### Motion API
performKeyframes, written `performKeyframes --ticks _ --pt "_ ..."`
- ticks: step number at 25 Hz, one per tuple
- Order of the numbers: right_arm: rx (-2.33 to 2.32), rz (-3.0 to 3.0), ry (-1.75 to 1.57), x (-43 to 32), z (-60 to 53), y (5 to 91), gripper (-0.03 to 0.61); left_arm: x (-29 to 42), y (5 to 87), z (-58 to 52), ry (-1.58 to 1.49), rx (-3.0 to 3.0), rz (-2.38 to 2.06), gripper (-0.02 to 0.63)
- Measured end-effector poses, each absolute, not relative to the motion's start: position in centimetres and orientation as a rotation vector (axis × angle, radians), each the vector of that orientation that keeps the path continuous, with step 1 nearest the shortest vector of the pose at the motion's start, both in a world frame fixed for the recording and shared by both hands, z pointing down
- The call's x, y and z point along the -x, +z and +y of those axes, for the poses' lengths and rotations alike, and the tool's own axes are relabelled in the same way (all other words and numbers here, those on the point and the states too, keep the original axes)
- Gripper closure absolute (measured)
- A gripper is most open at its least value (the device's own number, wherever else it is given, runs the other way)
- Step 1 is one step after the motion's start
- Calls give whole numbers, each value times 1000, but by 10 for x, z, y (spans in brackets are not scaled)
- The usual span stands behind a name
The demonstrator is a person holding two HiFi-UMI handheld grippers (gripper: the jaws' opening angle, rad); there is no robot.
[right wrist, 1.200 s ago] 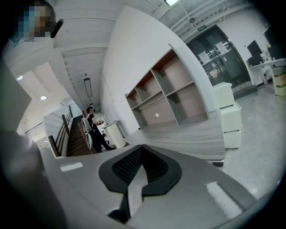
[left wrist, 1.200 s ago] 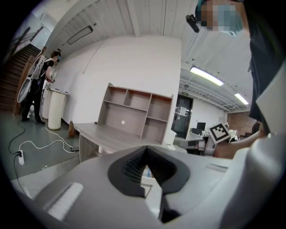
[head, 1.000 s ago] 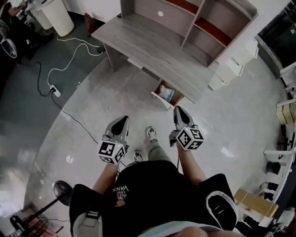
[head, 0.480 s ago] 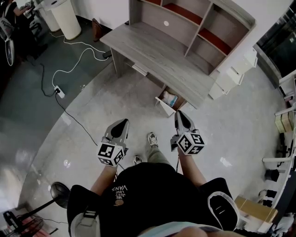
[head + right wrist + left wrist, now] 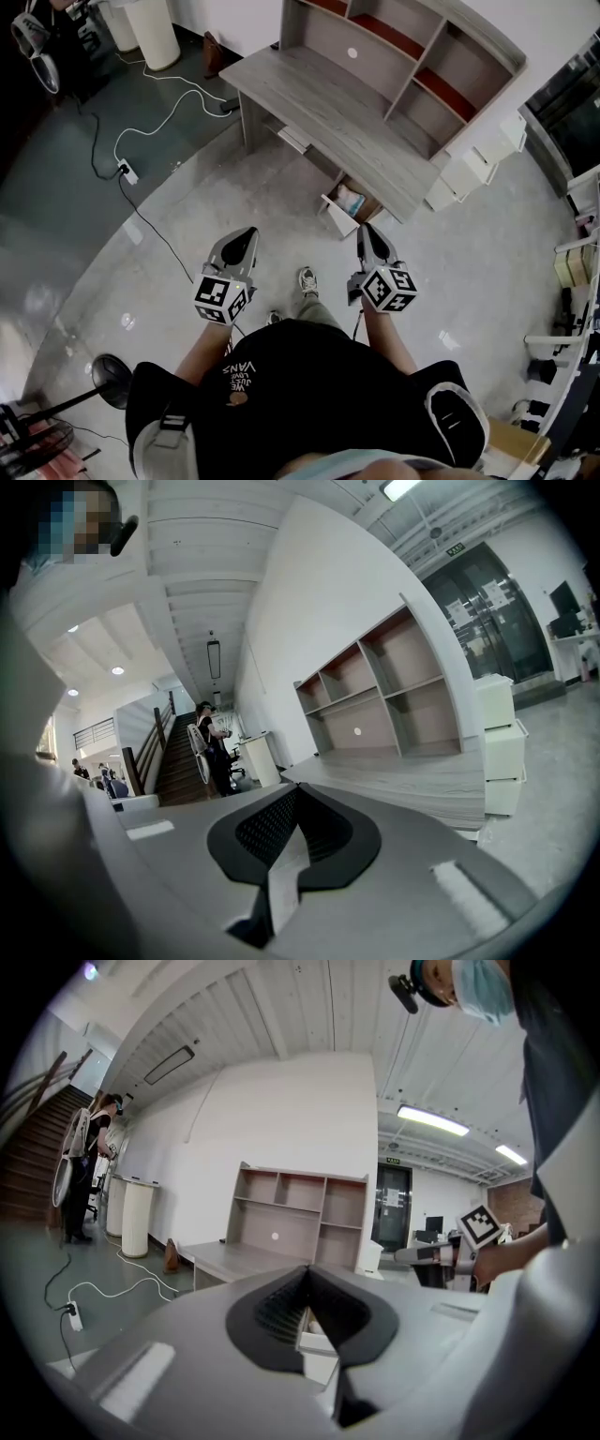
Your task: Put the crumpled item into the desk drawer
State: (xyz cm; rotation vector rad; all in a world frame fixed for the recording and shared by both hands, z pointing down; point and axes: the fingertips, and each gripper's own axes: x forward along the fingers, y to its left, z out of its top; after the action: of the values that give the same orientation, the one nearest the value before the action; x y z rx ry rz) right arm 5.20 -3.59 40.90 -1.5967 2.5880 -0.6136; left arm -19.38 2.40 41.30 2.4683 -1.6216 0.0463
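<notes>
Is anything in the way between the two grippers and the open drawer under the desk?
No, nothing that shows. Only bare floor lies between the left gripper, the right gripper and the open drawer. A pale thing lies inside it.

The surface [image 5: 328,108] stands ahead, with a shelf unit [image 5: 403,56] on its far side. An open drawer [image 5: 337,217] juts from under its near edge, with the crumpled item [image 5: 352,199] inside. The left tool [image 5: 246,236] and right tool [image 5: 367,231] sit side by side before the drawer. A power strip [image 5: 126,172] lies on the floor to the left.
</notes>
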Motion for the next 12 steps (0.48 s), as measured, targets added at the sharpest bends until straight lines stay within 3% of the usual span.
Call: performKeyframes --ticks 12 --pt "1577 2681 -506 -38 -26 397 575 197 409 32 39 -2473 -1623 561"
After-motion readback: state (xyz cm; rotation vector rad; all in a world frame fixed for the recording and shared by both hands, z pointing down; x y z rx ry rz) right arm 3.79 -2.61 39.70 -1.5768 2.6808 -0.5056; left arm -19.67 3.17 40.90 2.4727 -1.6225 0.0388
